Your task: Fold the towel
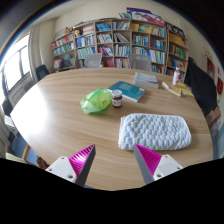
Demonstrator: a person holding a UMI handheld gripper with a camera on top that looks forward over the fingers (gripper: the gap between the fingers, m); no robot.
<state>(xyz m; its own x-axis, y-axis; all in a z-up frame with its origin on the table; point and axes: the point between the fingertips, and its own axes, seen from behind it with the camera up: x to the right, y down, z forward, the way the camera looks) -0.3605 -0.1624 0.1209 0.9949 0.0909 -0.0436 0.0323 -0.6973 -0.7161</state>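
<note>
A pale blue-white fluffy towel (154,130) lies bunched in a rough rectangle on the round wooden table (60,115), just ahead of my right finger. My gripper (113,163) is open and empty, held above the table's near edge. Its pink pads (80,160) stand wide apart with bare table between them. The towel's near edge almost reaches the right fingertip.
A green plastic bag (97,100), a small dark jar (117,98), a blue book (127,90) and papers (146,78) lie farther back on the table. Bookshelves (120,42) line the far wall. Chairs stand around the table; a window (17,62) is at the left.
</note>
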